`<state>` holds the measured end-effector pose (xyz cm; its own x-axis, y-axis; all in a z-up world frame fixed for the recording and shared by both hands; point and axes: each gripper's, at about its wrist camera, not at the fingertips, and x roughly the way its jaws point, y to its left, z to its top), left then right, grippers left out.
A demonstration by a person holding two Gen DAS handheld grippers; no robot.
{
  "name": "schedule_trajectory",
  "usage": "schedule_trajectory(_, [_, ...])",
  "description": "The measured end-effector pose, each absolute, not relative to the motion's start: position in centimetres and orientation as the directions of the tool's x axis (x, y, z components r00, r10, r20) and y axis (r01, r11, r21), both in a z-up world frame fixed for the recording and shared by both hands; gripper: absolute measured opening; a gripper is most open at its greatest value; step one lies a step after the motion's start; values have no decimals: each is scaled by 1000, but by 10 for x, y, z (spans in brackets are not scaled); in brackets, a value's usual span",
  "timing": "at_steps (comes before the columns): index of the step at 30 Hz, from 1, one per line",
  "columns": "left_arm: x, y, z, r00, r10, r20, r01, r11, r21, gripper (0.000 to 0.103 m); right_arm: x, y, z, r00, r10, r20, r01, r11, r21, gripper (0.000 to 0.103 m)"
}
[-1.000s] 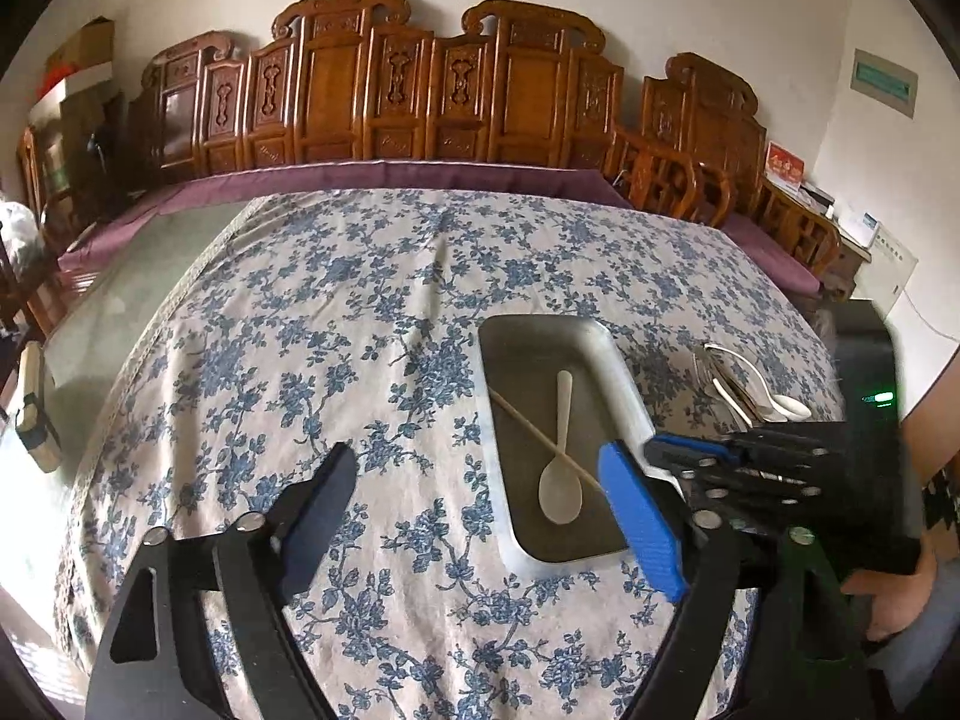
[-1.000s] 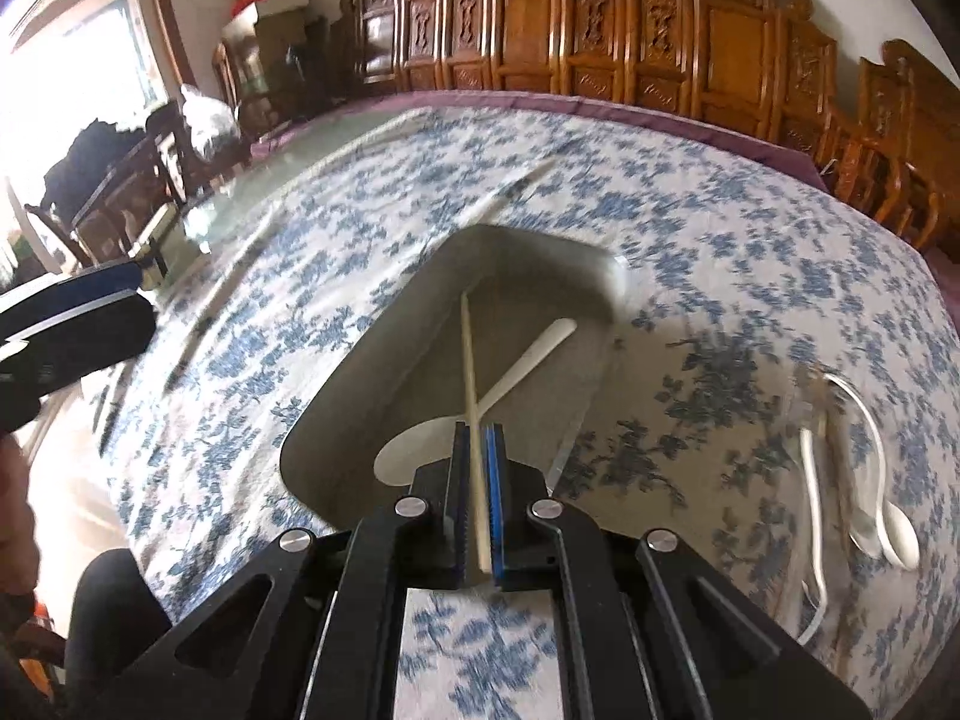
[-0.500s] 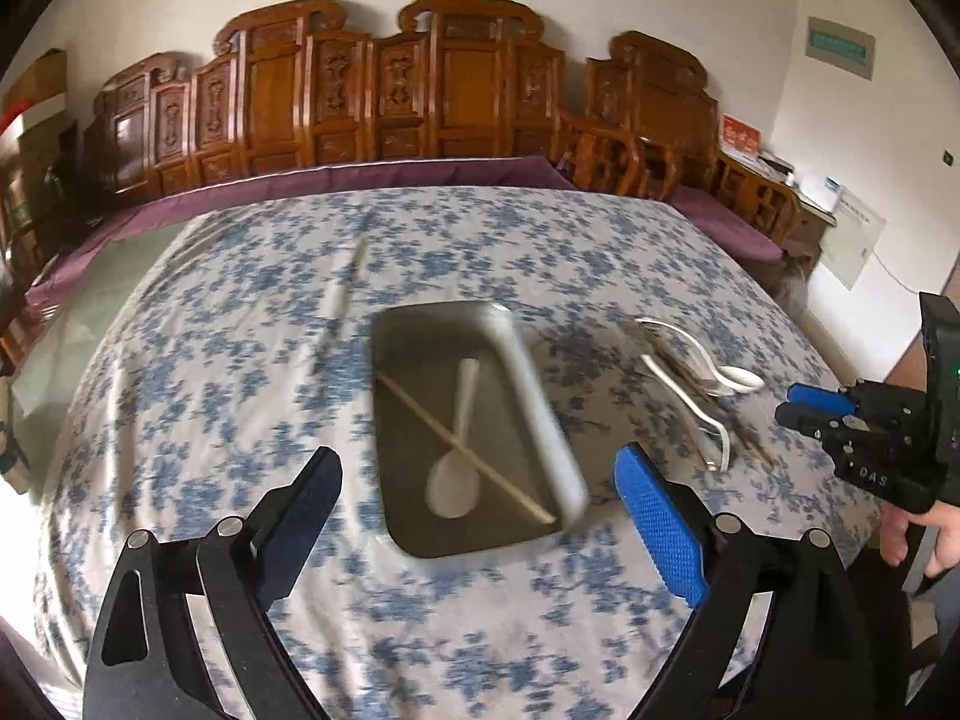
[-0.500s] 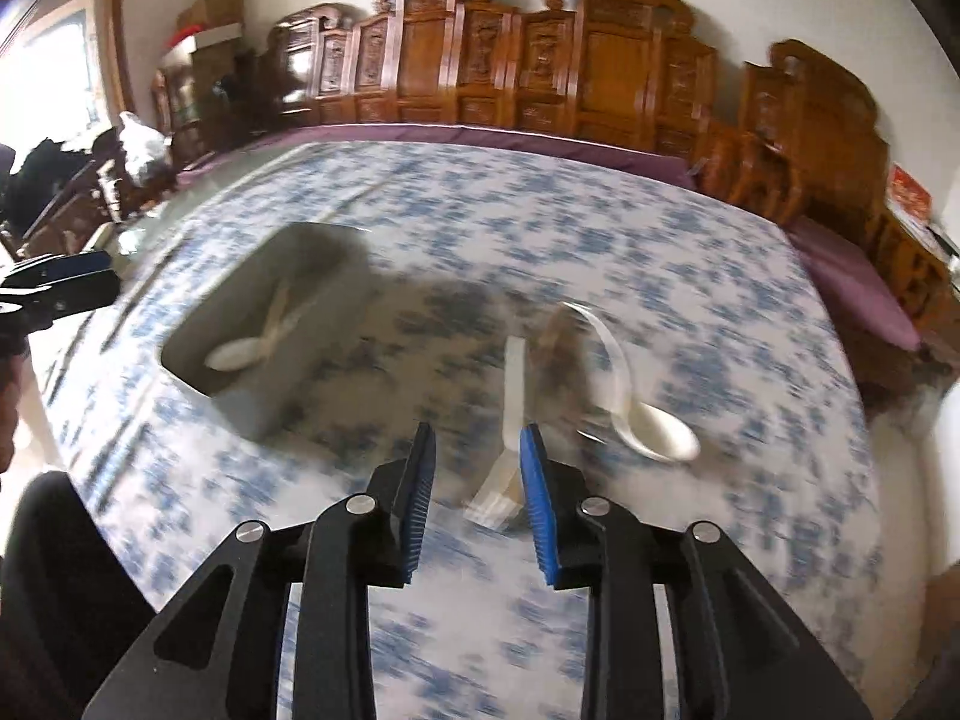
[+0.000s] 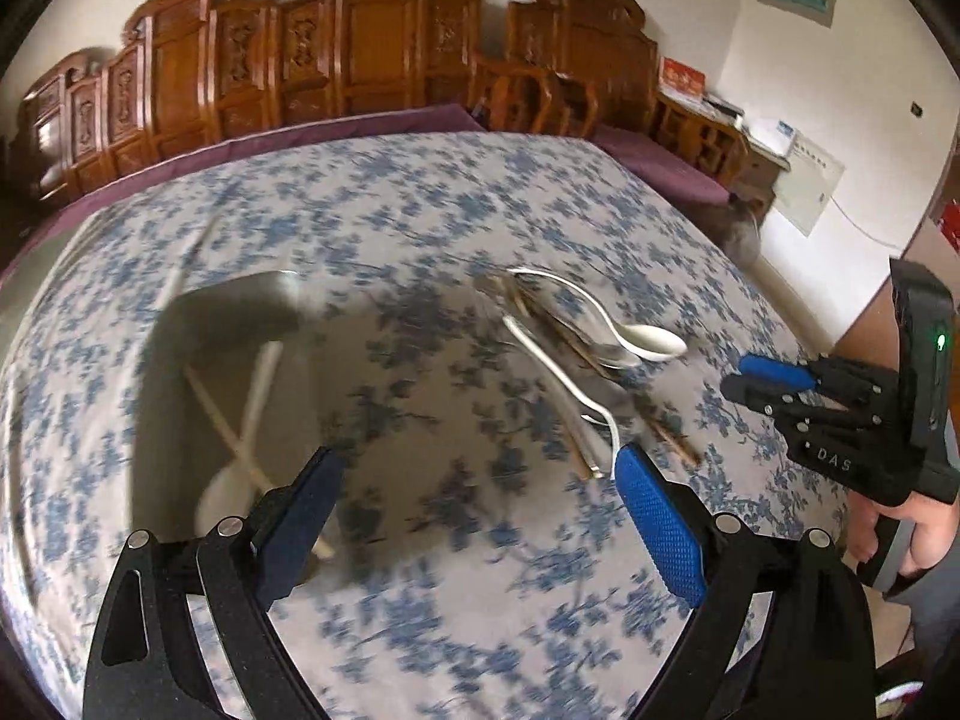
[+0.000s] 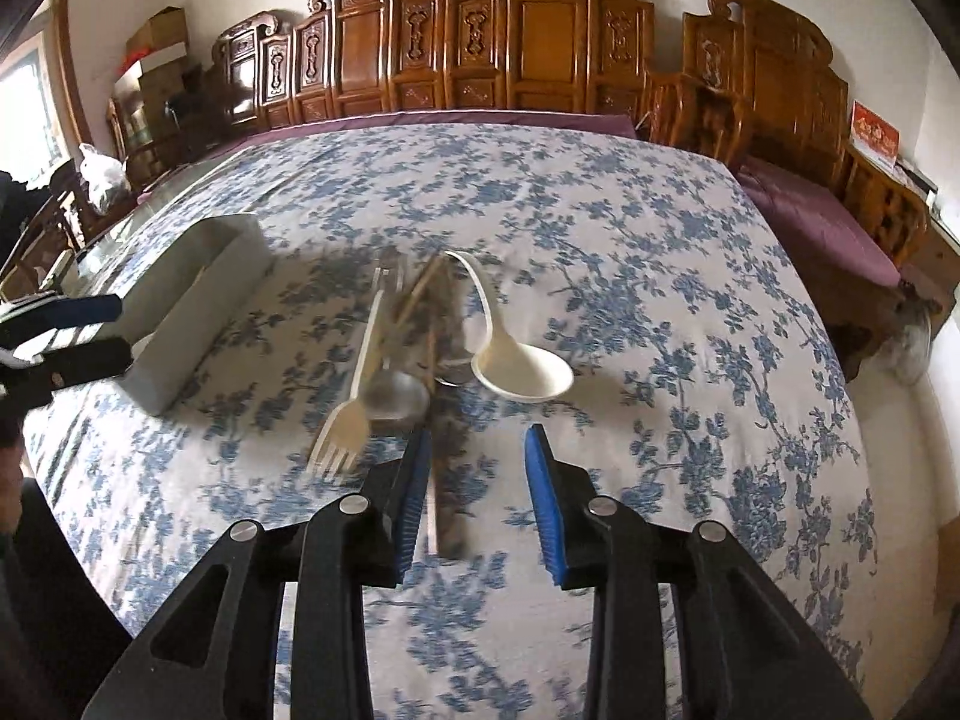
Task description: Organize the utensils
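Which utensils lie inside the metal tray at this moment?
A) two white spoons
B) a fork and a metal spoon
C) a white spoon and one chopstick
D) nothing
C: in the left wrist view the metal tray holds a white spoon crossed by one chopstick.

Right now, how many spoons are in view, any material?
3. One white spoon lies in the tray under a chopstick. A white soup spoon and a metal spoon lie in the pile on the tablecloth. The blurred pile may hide more.
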<state>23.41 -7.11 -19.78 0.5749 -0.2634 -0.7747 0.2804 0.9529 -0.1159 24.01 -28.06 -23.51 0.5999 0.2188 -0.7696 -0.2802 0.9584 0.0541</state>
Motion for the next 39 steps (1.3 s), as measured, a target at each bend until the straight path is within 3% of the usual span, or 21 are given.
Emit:
schedule_trajectory(4, [248,-99,-212,541,-275,-795,309,944,-116,87,250,-292,-239,599,214,-772,-283,958,45,35])
schedule_trajectory(13, [272,-146,-247,457,-292,-840,348,928,-133,64,269,-314,-250,586,235,-776,-281,957,77,35])
schedule_trajectory(15, [277,-153,-254,441,-292,-849,349,927,-137,54,272,-316,-253,583,246,-774,-290,953,84,35])
schedule_trajectory(23, [285,-168,-270,403,-299,-865,338,927,-163,30,279,-320,-255,584,263,-768,-302,949,95,35])
schedule_trajectory(27, [284,-167,-270,395,-303,-867,334,927,-172,6,279,-319,-253,585,271,-764,-305,947,103,35])
schedule_trajectory(39, [270,-143,-240,455,-320,-831,315,931,-186,4,281,-310,-246,584,237,-776,-298,952,66,35])
